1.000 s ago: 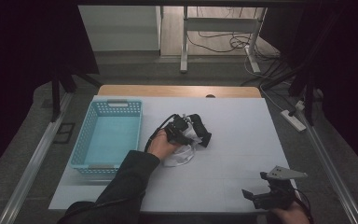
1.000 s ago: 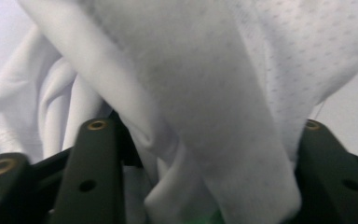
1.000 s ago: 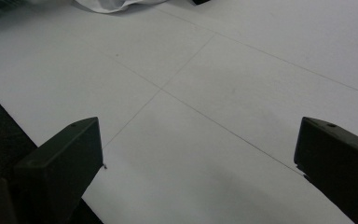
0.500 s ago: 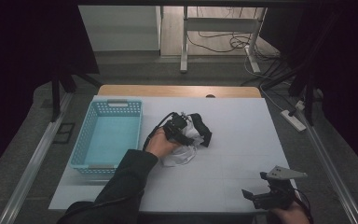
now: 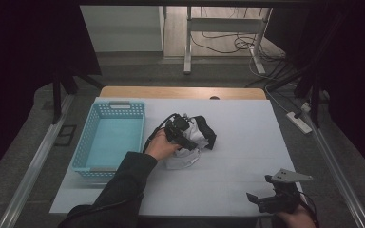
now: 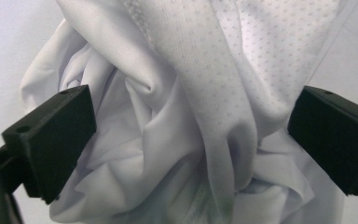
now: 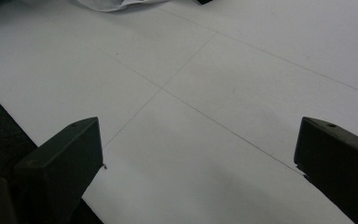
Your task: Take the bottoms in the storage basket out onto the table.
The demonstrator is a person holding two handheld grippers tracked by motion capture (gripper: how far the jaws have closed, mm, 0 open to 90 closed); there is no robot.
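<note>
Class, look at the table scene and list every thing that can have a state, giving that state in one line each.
Crumpled white mesh fabric garment: bunched on the table, between the left jaws.
Black cloth item: lying against the white garment.
Light blue plastic basket: upright, nothing inside.
Left gripper: jaws just opened wide, pads off the garment.
Right gripper: open, holding nothing.

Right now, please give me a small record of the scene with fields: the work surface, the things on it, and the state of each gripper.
surface: white table
basket: light blue basket, at the left of the table
cloth: crumpled white cloth, mid-table, right of the basket
dark item: black piece touching the cloth
left gripper: left gripper jaws have just been opening; cloth bunched between them, pads not pressing
right gripper: right gripper open over bare table, near the front right corner
</note>
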